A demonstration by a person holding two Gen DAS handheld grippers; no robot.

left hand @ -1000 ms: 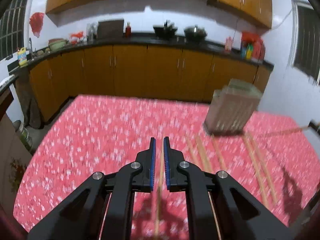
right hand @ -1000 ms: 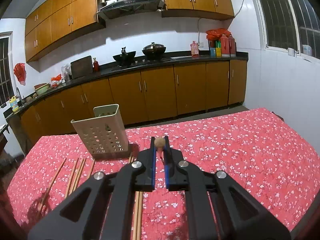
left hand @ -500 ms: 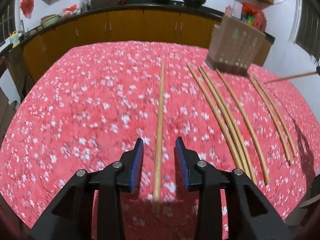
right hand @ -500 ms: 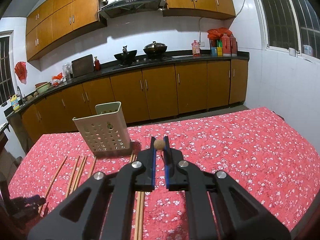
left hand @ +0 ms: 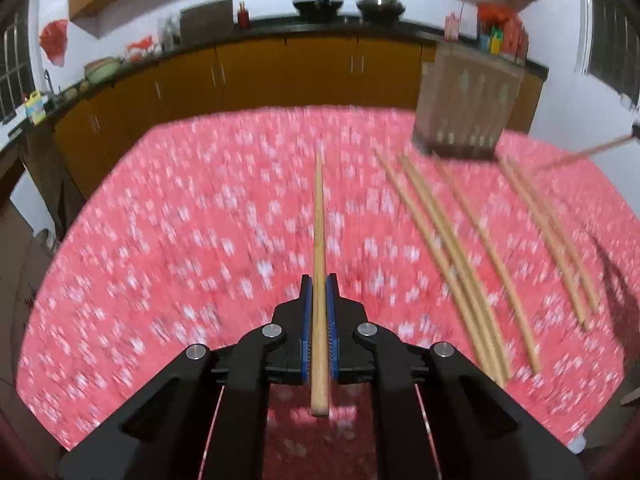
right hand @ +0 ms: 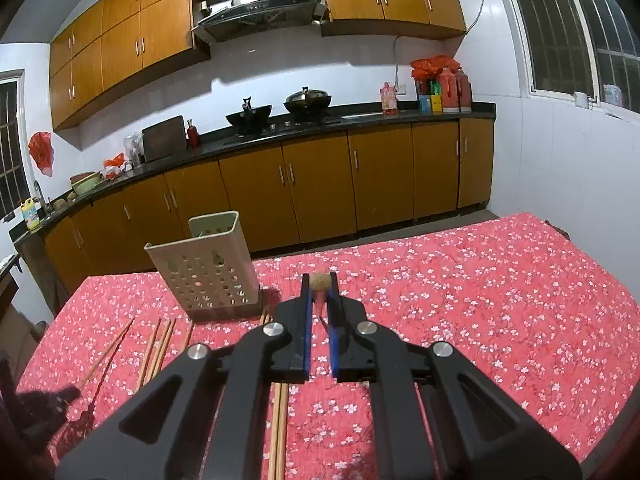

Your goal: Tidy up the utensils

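My left gripper (left hand: 319,282) is shut on a wooden chopstick (left hand: 319,216) that points forward over the red flowered tablecloth (left hand: 180,240). Several more chopsticks (left hand: 452,248) lie to its right, in front of the beige perforated utensil holder (left hand: 466,112). My right gripper (right hand: 320,280) is shut on another chopstick seen end-on (right hand: 320,281); that chopstick also shows at the right edge of the left wrist view (left hand: 584,154). The holder (right hand: 208,268) stands upright to the left of the right gripper, with chopsticks (right hand: 158,350) on the cloth before it.
Two chopsticks (right hand: 279,428) lie under the right gripper. Wooden kitchen cabinets (right hand: 312,188) and a dark counter with woks (right hand: 276,114) run behind the table. The table's far edge (right hand: 400,240) faces the cabinets.
My left gripper has closed on the chopstick that lay between its open jaws and the view has tilted up. The right gripper has held still with its chopstick.
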